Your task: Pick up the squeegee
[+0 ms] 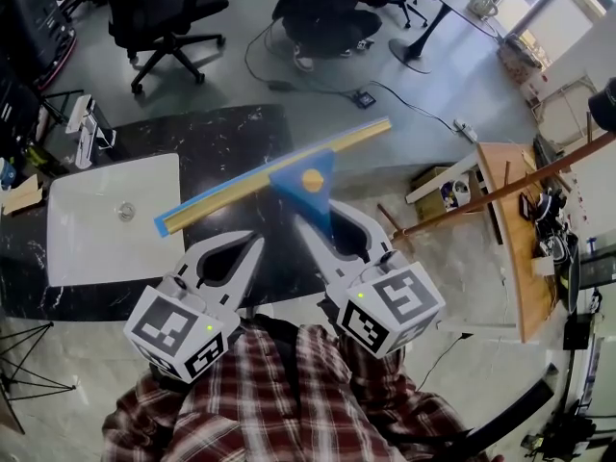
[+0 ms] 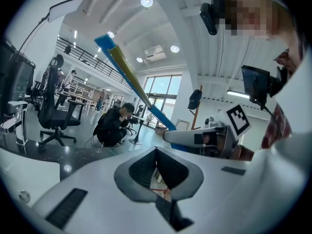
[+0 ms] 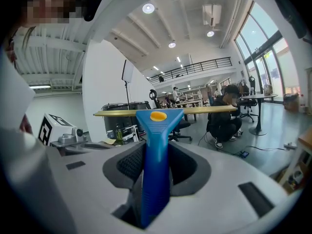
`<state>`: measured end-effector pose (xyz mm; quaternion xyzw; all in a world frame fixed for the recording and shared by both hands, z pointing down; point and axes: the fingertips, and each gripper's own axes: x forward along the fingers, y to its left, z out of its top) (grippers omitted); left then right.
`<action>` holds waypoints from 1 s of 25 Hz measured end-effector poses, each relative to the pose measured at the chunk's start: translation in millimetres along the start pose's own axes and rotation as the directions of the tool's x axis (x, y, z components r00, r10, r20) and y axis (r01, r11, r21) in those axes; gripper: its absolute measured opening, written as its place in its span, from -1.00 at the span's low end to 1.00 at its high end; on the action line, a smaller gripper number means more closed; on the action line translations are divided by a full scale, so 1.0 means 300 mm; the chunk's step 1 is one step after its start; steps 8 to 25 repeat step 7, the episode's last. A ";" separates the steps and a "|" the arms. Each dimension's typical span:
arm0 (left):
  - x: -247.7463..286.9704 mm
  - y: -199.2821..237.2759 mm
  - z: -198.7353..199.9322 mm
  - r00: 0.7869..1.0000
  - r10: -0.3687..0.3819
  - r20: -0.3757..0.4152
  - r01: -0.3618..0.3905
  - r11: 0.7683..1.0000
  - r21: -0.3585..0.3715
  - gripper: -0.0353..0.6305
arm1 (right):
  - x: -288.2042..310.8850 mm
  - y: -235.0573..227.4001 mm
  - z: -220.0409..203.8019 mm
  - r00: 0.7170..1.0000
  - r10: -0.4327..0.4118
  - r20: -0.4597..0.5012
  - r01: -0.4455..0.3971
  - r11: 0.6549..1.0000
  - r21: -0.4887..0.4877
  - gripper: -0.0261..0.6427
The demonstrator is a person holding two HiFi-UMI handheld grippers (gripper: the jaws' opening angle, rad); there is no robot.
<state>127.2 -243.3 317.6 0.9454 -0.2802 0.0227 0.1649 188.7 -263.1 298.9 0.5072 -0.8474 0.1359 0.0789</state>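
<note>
The squeegee (image 1: 312, 179) has a blue handle with a yellow dot and a long yellow-and-blue blade. It is held up in the air above the black table (image 1: 231, 138). My right gripper (image 1: 329, 227) is shut on the blue handle. In the right gripper view the handle (image 3: 155, 179) stands upright between the jaws of the right gripper (image 3: 157, 147), with the blade level across the top. My left gripper (image 1: 248, 248) is just left of it, shut and holding nothing. In the left gripper view, the left gripper (image 2: 157, 151) has its jaws closed, and the blade (image 2: 127, 72) slants overhead.
A white board (image 1: 106, 215) lies on the black table at left. A wooden table (image 1: 505, 229) and a slanting wooden pole (image 1: 500, 191) stand at right. A black office chair (image 1: 159, 12) and a crouching person (image 1: 327, 8) are further off on the grey floor.
</note>
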 end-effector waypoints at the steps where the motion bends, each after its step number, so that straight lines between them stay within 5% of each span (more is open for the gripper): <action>1: 0.000 -0.003 -0.001 1.000 -0.003 0.000 0.003 1.000 0.000 -0.86 | -0.001 0.002 -0.002 1.000 0.002 -0.001 -0.002 1.000 0.001 -0.50; 25: -0.005 -0.013 -0.010 1.000 -0.008 -0.005 0.008 1.000 -0.002 -0.86 | -0.008 0.015 -0.008 1.000 0.010 0.000 -0.010 1.000 0.012 -0.50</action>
